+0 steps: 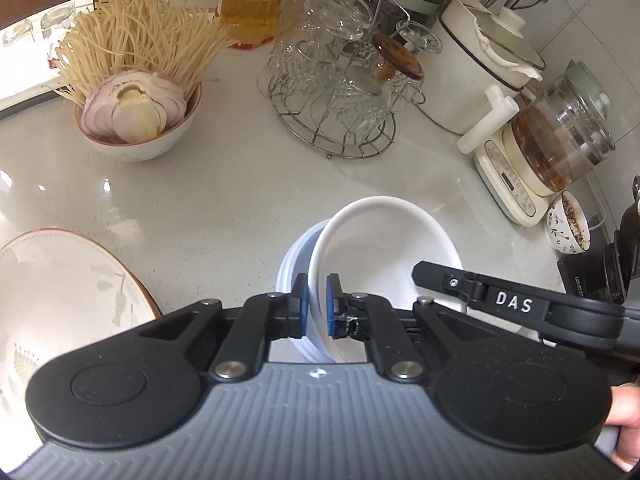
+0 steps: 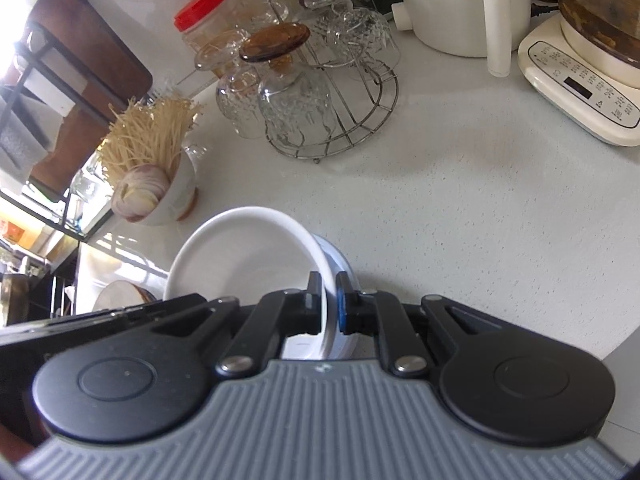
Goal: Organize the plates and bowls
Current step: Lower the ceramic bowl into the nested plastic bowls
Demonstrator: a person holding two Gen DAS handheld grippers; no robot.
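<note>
**White bowl clamped on both sides, tilted over a stack**

Your left gripper (image 1: pixel 317 306) has its fingers clamped on the rim of the white bowl (image 1: pixel 384 248); the blue pads (image 1: pixel 332 300) press the wall from inside and outside. Your right gripper (image 2: pixel 329 304) is clamped the same way on the opposite side of that rim, one finger inside the bowl, one outside. In the left wrist view the right gripper's black arm, marked DAS, crosses the bowl's near right side.

The white bowl (image 2: pixel 248 256) is tilted, its mouth turned partly sideways. Its base sits in or against a bluish-white stack of bowls (image 1: pixel 294 264) beneath it; whether it rests fully in the stack cannot be told. The stack stands on the pale worktop (image 1: pixel 224 200), near its front edge.

Also on the worktop:
- A patterned plate (image 1: pixel 68 284) with a brown rim, toward the front left corner, apart from the stack.
- A bowl of noodles and sliced onion (image 1: pixel 136 112), toward the back left.
- A wire rack of upturned glasses (image 1: pixel 340 92), toward the back.
- An electric kettle on its base (image 1: pixel 552 148), at the right edge, with a small patterned cup (image 1: pixel 568 228) just beside it.
</note>
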